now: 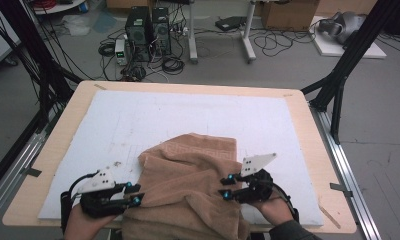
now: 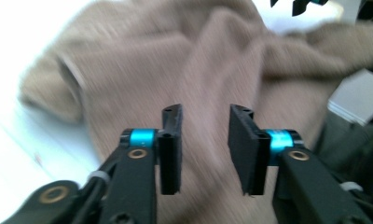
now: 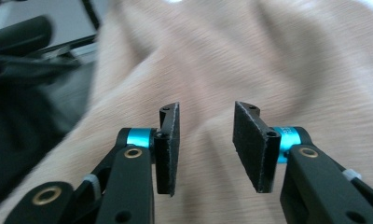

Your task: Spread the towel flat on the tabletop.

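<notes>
The left gripper (image 1: 133, 193) is hovering at the near left edge of the brown towel (image 1: 188, 180), its jaws spread with nothing between them. The right gripper (image 1: 227, 186) is facing it from the towel's near right side, likewise spread and empty. The towel is lying rumpled on the white board (image 1: 138, 120), its near end spilling over the near edge of the table (image 1: 63, 125), probably because both grippers are flanking it to take fresh grips for spreading it.
</notes>
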`<action>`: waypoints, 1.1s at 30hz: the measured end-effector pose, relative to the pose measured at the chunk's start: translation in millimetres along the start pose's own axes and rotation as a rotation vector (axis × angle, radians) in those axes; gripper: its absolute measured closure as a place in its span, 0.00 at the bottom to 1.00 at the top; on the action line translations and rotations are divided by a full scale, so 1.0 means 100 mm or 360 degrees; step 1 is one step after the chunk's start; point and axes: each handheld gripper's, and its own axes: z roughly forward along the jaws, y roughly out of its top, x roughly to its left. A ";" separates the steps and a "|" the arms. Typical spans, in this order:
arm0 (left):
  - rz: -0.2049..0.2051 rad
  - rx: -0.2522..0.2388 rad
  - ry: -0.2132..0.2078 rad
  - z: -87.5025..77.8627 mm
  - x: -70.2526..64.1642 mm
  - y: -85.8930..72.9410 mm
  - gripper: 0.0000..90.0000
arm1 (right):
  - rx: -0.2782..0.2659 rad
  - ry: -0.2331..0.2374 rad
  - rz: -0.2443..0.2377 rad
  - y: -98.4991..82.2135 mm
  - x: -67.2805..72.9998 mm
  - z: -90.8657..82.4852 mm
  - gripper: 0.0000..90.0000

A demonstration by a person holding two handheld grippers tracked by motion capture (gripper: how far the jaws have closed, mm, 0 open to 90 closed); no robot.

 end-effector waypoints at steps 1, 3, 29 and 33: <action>-0.0010 -0.0006 0.0002 0.04 0.06 0.06 0.68 | -0.0017 -0.0023 0.0007 0.03 -0.07 -0.03 0.66; -0.0016 -0.0032 0.0039 0.13 0.20 0.18 0.64 | -0.0017 -0.0081 0.0009 0.09 -0.22 -0.06 0.66; -0.0237 0.0139 0.0341 0.79 1.21 0.30 0.95 | 0.0189 -0.0313 0.0092 0.15 -1.24 0.50 0.97; -0.0204 0.0039 0.0456 0.72 1.41 0.69 0.95 | 0.0086 -0.0426 0.0050 0.55 -1.35 0.29 0.97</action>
